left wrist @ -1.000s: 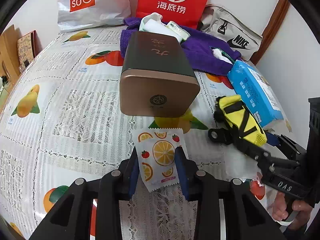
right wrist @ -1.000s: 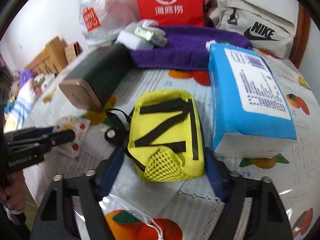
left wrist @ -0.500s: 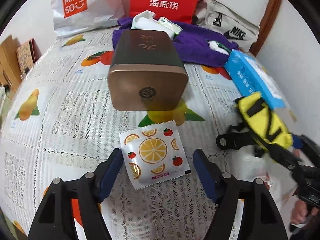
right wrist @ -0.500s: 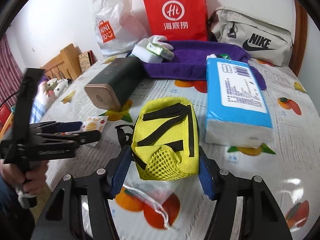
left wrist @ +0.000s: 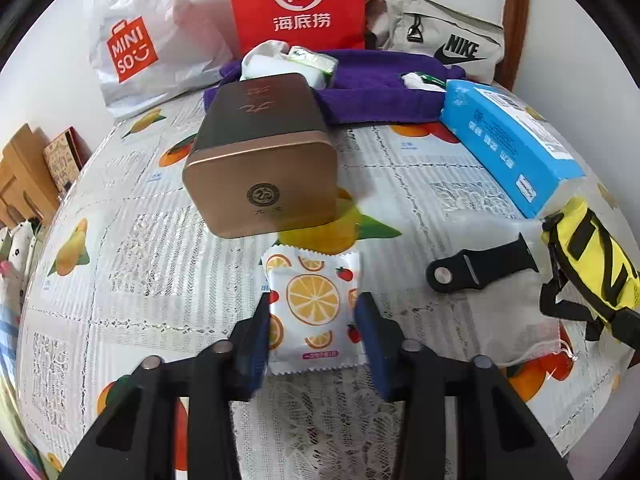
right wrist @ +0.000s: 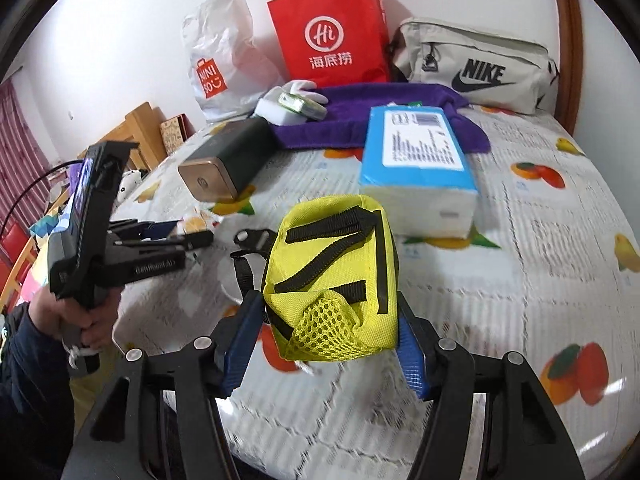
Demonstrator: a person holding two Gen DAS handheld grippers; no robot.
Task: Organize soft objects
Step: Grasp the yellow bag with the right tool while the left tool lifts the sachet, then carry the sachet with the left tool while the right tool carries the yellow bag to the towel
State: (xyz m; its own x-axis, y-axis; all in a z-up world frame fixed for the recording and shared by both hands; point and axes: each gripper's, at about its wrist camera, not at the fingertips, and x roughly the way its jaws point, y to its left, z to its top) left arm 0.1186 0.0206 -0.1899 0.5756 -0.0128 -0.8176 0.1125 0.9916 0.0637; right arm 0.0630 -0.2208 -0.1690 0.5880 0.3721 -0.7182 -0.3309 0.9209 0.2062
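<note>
With the left gripper (left wrist: pixel 314 316) just closing on the orange-print sachet (left wrist: pixel 313 307), squeeze its edges evenly, while the right gripper (right wrist: pixel 330 332) clamps the yellow pouch (right wrist: pixel 334 280).

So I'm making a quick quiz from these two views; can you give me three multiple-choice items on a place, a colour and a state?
1. Where does the orange-print sachet lie?
A. on the purple towel
B. just in front of the bronze-ended tin
C. inside the red bag

2. What colour is the pouch in the right hand-held gripper?
A. yellow with black straps
B. blue
C. grey

3. How does the left hand-held gripper stand?
A. far from any object
B. shut on the tin
C. its pads at both sides of the sachet

Answers:
B, the sachet sits on the tablecloth below the tin.
A, yellow fabric and black webbing show.
C, the blue pads flank the sachet, having just closed in.
</note>
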